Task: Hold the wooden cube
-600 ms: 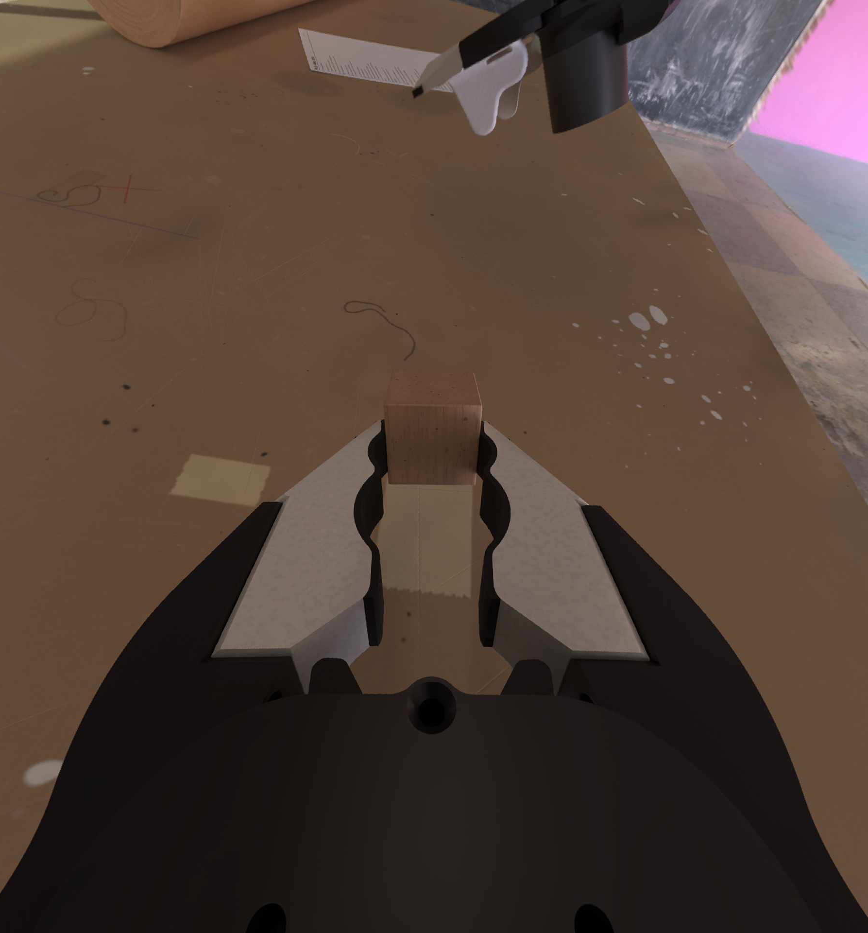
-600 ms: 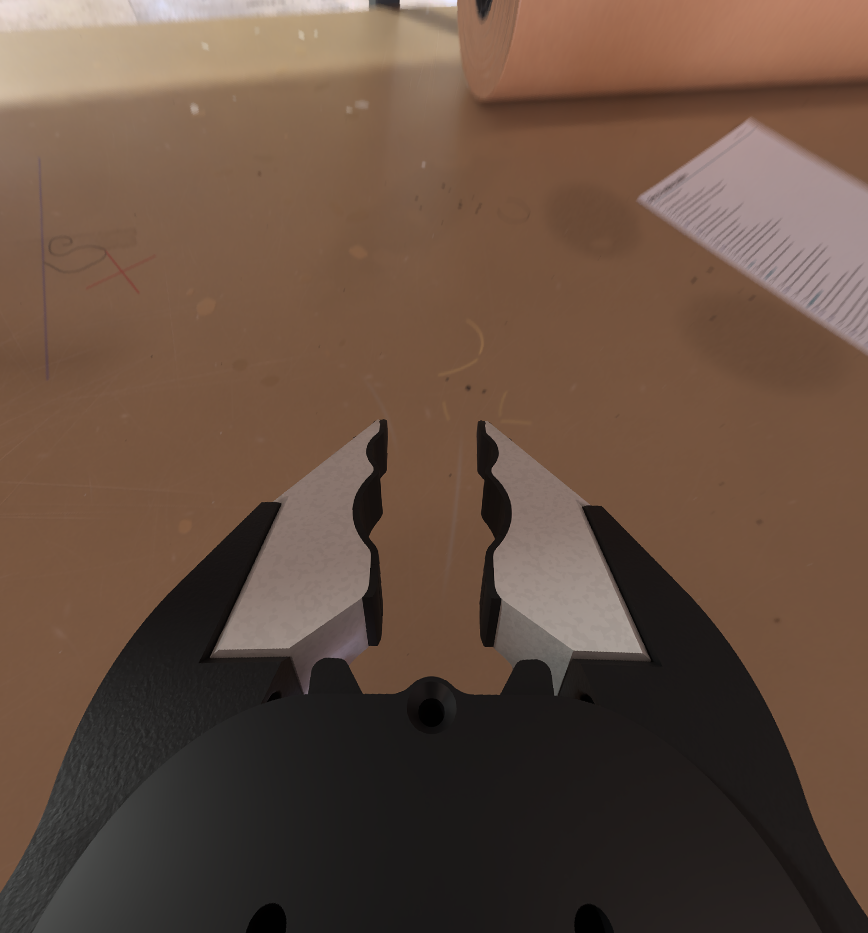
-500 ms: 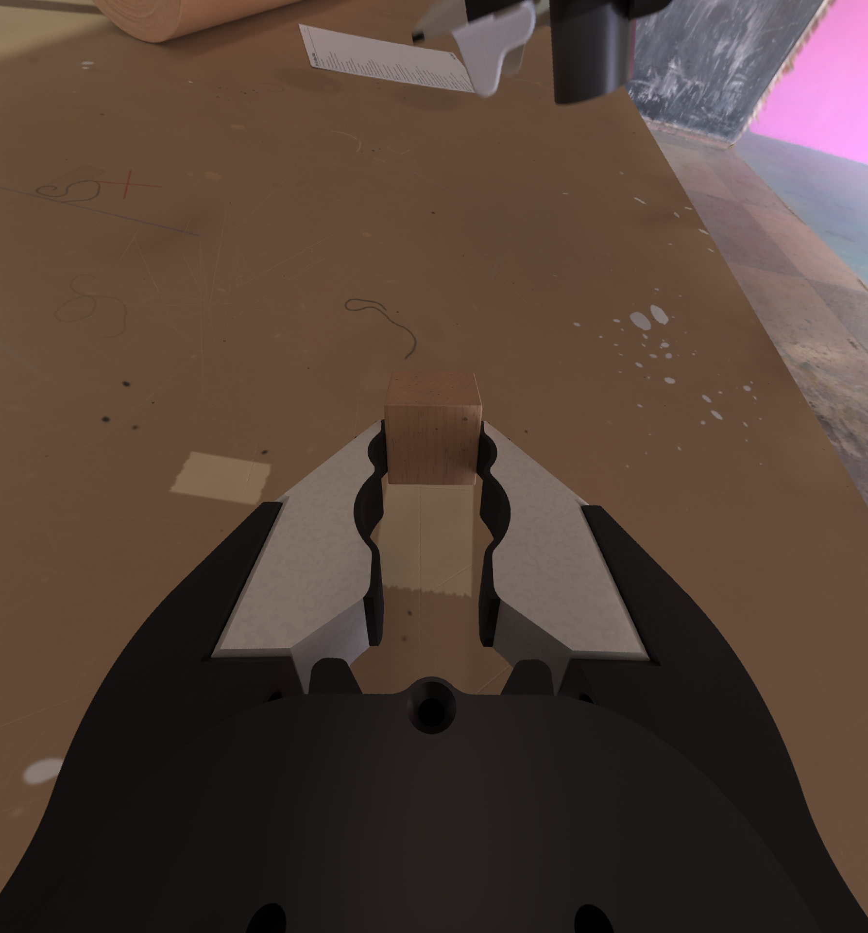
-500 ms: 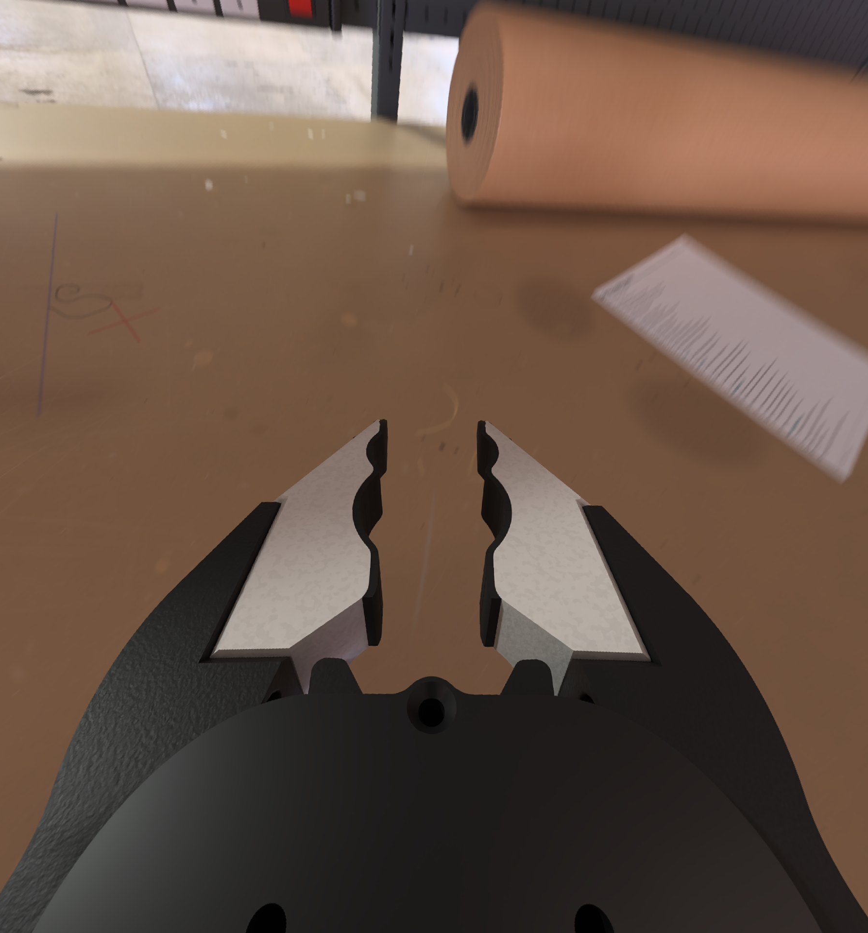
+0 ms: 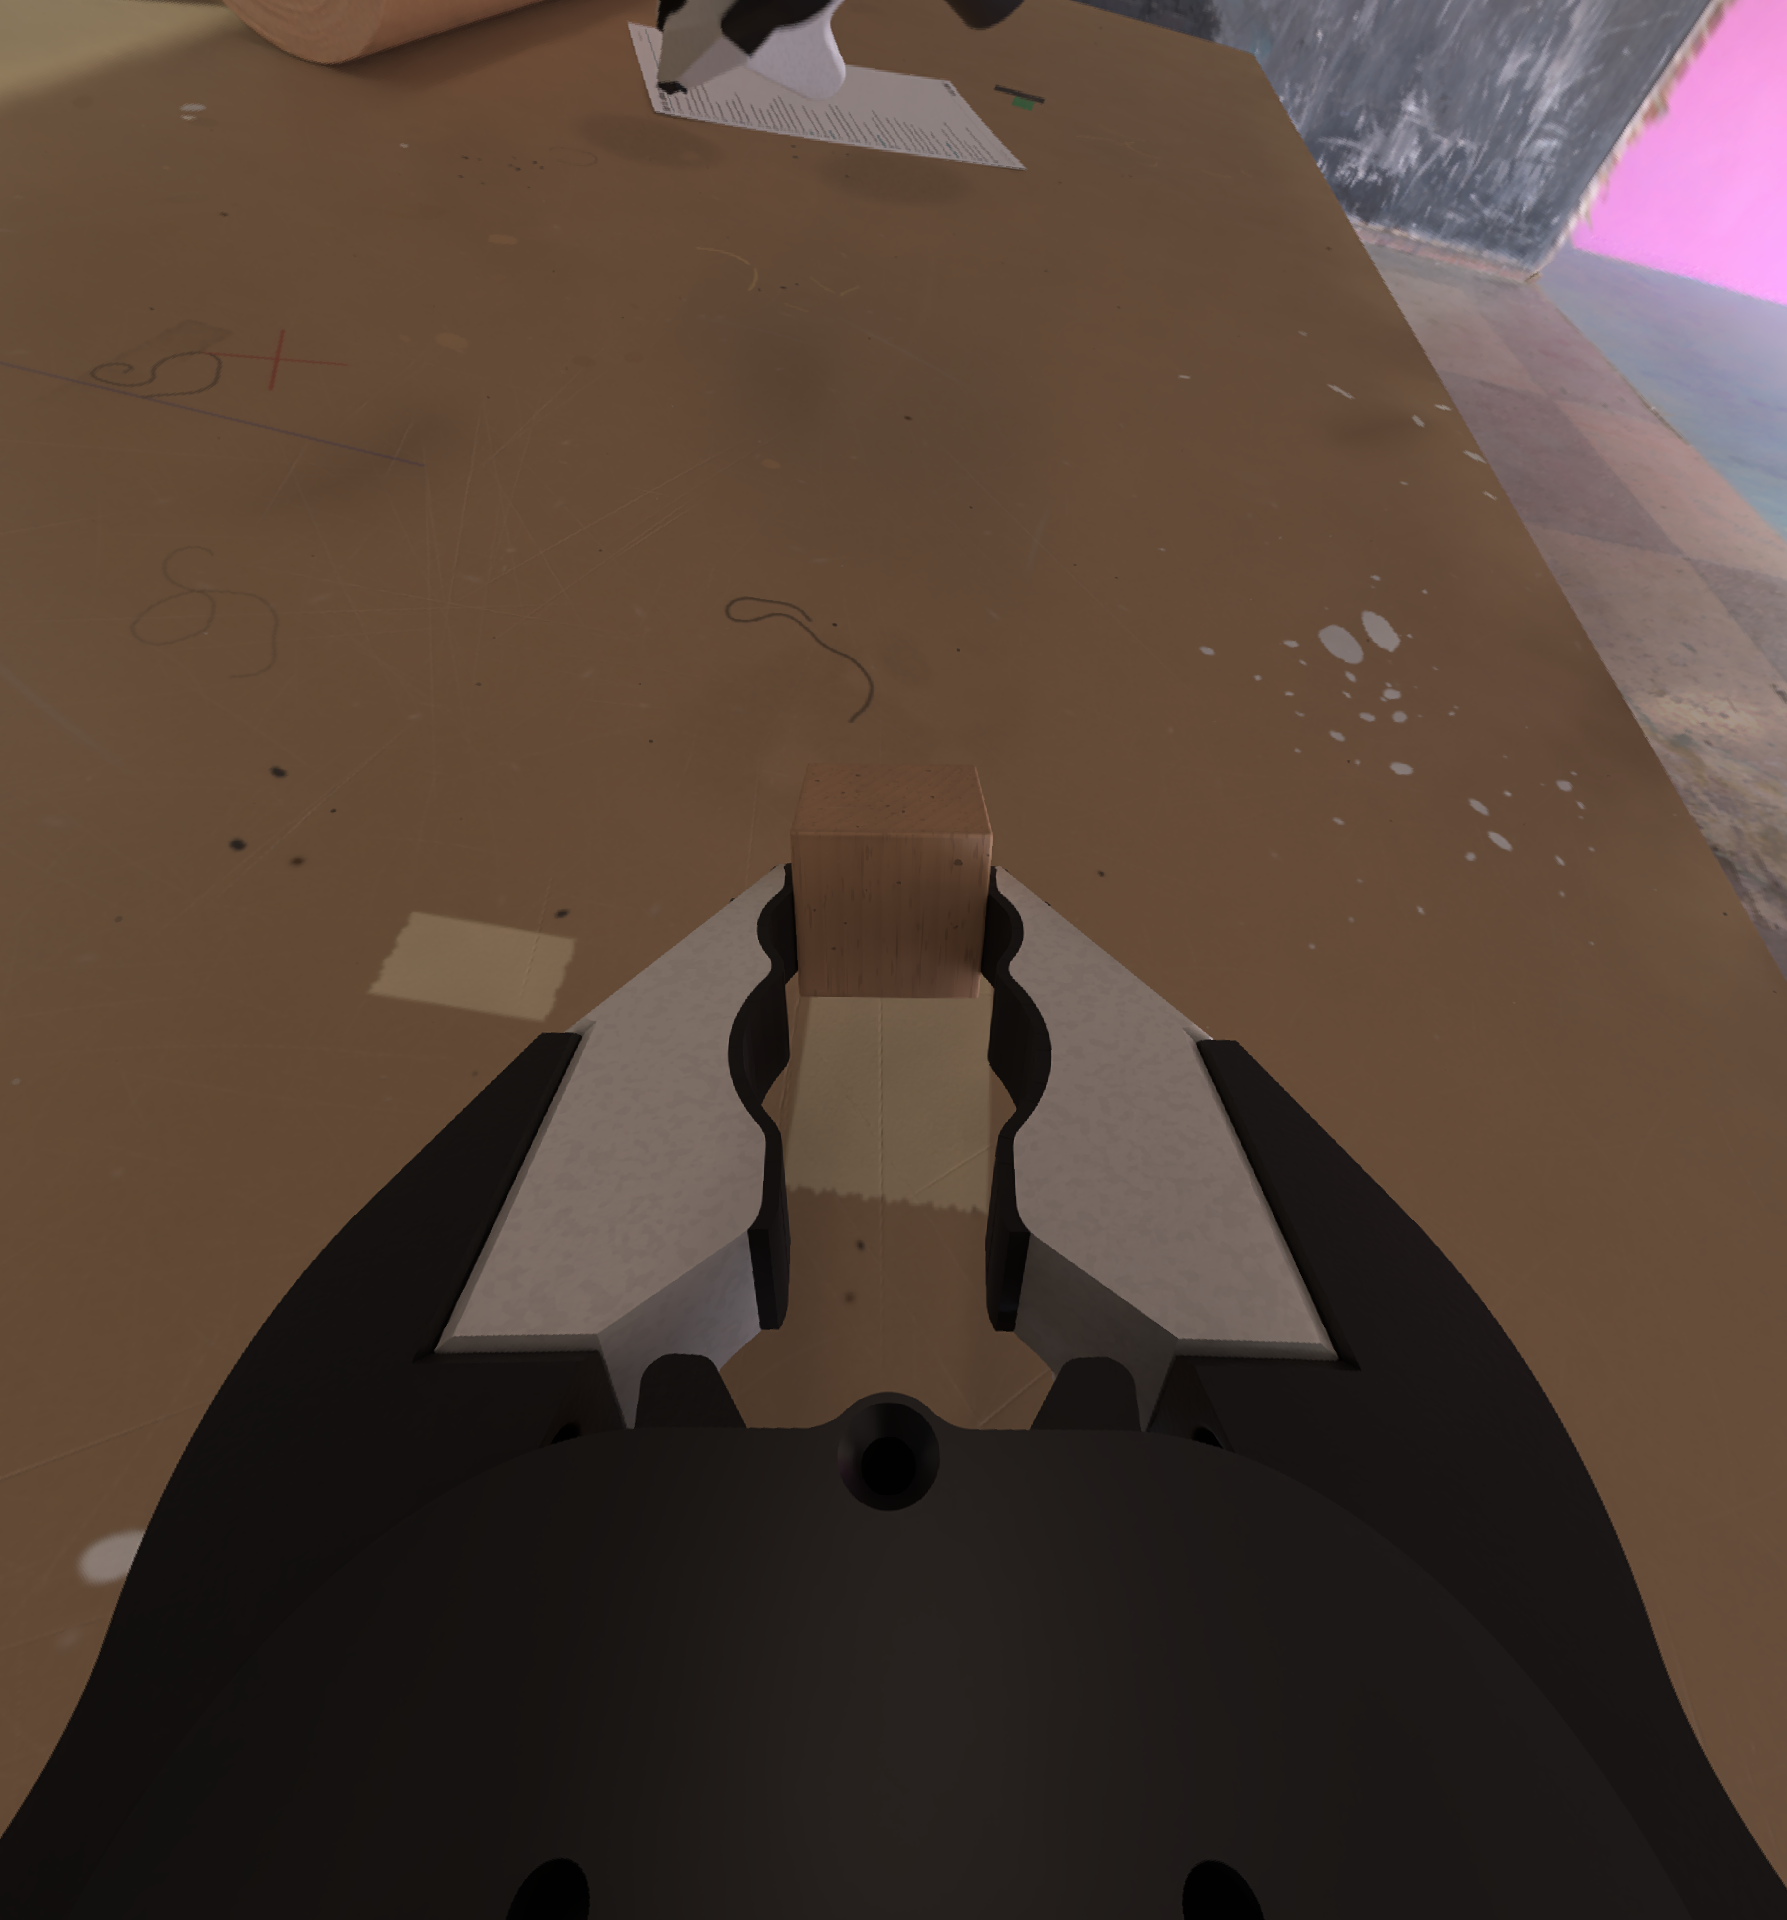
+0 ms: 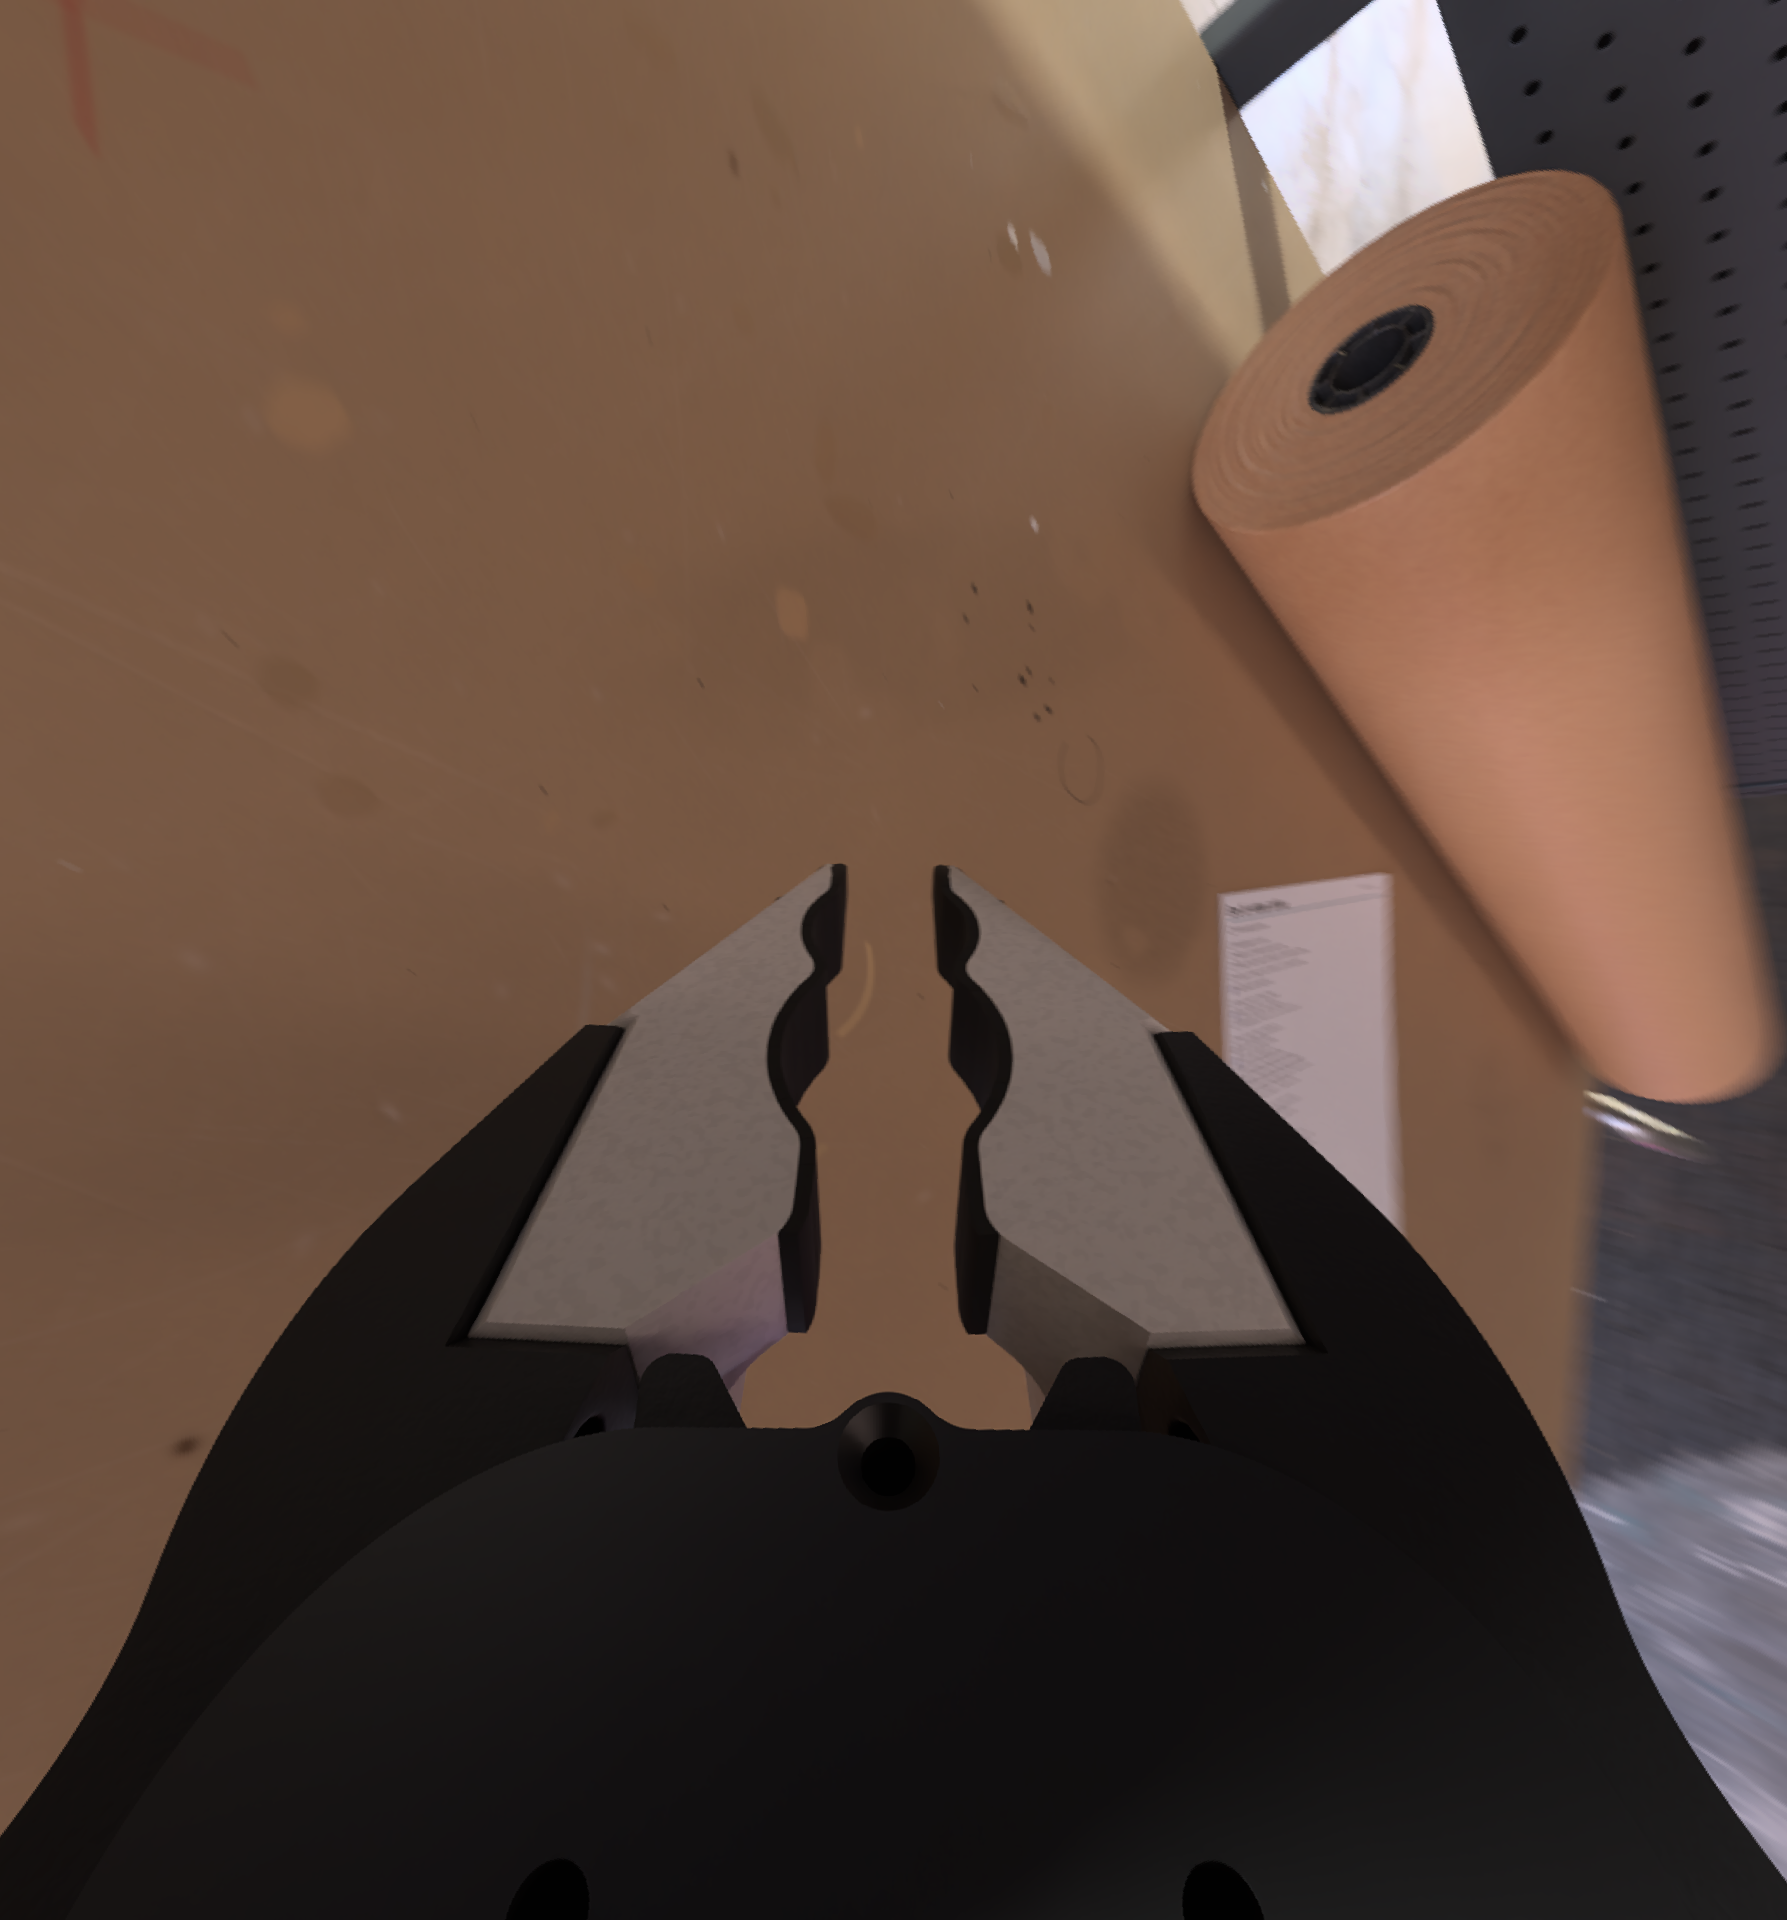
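Wooden cube (image 5: 891, 914): pale tan, fine grain with small dark specks, edges crisp, near face square-on to the left wrist view, top face visible and level. It sits upright, clamped at its two side faces between the fingertips of the left gripper (image 5: 889, 914), whose tips touch it at 3 and 9 o'clock. In that view it lies just above frame centre, toward 12 o'clock from the gripper body.

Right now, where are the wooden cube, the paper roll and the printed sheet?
wooden cube (image 5: 889, 914): left wrist view, near face, between the fingertips.
paper roll (image 6: 1491, 665): right wrist view, its side.
printed sheet (image 6: 1310, 1039): right wrist view, centre of the page.
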You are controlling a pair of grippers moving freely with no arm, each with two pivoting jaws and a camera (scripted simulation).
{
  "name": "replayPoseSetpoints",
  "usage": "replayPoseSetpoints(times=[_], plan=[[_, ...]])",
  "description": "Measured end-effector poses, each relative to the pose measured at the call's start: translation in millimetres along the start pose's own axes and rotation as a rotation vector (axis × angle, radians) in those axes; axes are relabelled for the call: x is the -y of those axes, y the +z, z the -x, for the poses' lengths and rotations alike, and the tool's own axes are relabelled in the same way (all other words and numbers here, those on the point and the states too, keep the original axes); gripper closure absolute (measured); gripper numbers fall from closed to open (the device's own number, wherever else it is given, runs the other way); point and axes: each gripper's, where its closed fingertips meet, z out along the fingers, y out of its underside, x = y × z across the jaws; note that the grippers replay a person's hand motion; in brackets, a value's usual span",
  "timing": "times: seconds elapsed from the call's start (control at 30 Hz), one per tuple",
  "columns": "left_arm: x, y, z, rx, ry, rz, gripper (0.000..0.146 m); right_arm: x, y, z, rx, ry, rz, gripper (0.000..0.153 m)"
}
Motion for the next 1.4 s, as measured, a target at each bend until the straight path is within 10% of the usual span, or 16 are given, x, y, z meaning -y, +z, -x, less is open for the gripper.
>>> replayPoseSetpoints(times=[0.37, 0.77, 1.13, 1.4], plan=[[-1, 2, -5, -0.012, 0.016, 0.01, 0.112, 8, -7, 2, -0.315, -0.387, 0.051, 0.145], [4, 1, -5, -0.028, -0.015, -0.022, 0.112, -8, 14, 31, -0.135, -0.643, 0.067, 0.14], [9, -6, 0, -0.028, -0.049, -0.058, 0.112, -6, -2, 15, 0.124, -0.289, -0.029, 0.113], [10, -8, 1, -0.045, -0.066, -0.067, 0.112, -65, -69, -10, 0.069, 0.333, -0.269, 0.101]])
